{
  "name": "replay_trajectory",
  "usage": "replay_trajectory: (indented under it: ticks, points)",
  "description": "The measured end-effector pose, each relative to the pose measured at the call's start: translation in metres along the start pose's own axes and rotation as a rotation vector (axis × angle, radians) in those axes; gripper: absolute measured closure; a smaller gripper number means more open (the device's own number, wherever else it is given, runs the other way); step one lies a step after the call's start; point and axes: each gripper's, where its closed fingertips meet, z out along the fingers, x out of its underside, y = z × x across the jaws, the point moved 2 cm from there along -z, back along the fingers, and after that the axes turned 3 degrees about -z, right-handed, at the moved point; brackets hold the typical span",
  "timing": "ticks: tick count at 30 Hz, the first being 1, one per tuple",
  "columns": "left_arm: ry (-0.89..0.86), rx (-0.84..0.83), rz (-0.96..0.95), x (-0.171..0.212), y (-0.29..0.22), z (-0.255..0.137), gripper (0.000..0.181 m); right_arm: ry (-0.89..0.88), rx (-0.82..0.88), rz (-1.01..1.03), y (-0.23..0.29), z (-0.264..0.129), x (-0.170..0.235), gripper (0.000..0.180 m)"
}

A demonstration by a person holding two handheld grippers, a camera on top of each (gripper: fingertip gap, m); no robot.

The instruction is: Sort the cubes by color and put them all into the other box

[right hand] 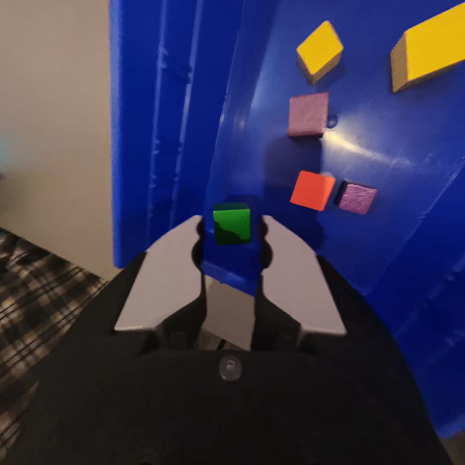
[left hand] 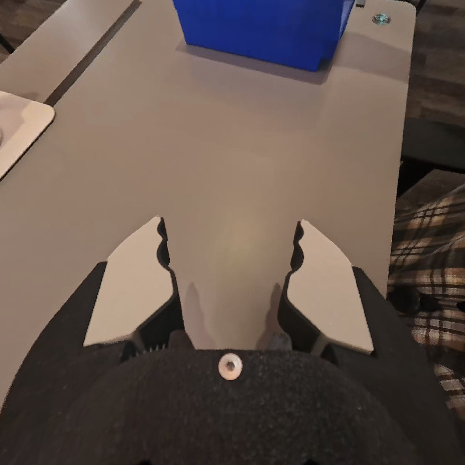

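In the right wrist view a blue box point(right hand: 176, 125) fills the frame. On its floor lie two yellow cubes point(right hand: 319, 50) point(right hand: 432, 50), two purple cubes point(right hand: 308, 114) point(right hand: 357, 198) and an orange-red cube point(right hand: 312, 190). My right gripper point(right hand: 231, 219) is open at the box's near rim. A green cube point(right hand: 231, 224) sits between its fingertips, with a gap on each side. My left gripper point(left hand: 230, 221) is open and empty above the beige table point(left hand: 226, 138). A blue box point(left hand: 264, 30) stands well ahead of it at the far end; its inside is hidden.
The table's right edge point(left hand: 400, 176) runs close to the left gripper, with plaid cloth point(left hand: 427, 239) beyond it. Plaid cloth point(right hand: 37, 289) also shows at lower left in the right wrist view. A second tabletop corner point(left hand: 22, 125) lies at the left.
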Motion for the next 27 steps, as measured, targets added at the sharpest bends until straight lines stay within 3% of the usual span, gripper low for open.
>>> replay_trajectory:
  ticks: [1,2,6,11,15,18,24,27]
  points:
    - [-0.015,-0.012,-0.017,0.0,0.005,-0.007,0.086,-0.006,0.043,-0.004,-0.005,0.0,-0.001,0.12]
    - [-0.031,-0.03,-0.034,-0.001,0.012,-0.016,0.087,-0.023,0.067,-0.015,-0.008,-0.002,-0.004,0.117]
    - [-0.042,-0.228,-0.052,0.01,0.062,-0.082,0.094,-0.195,0.109,-0.049,0.0,-0.04,-0.027,0.117]
    - [0.05,-0.546,-0.135,0.055,0.154,-0.219,0.103,-0.428,0.101,-0.213,0.056,-0.093,-0.044,0.124]
    - [0.112,-0.57,-0.194,0.103,0.205,-0.287,0.11,-0.471,0.029,-0.343,0.109,-0.095,-0.053,0.128]
    - [0.155,-0.475,-0.21,0.139,0.225,-0.288,0.111,-0.45,-0.051,-0.405,0.145,-0.083,-0.06,0.128]
    - [0.274,-0.337,-0.098,0.183,0.25,-0.244,0.113,-0.35,-0.025,-0.524,0.19,-0.068,-0.068,0.126]
    - [0.317,-0.343,-0.138,0.196,0.272,-0.22,0.113,-0.317,-0.009,-0.549,0.206,-0.068,-0.07,0.125]
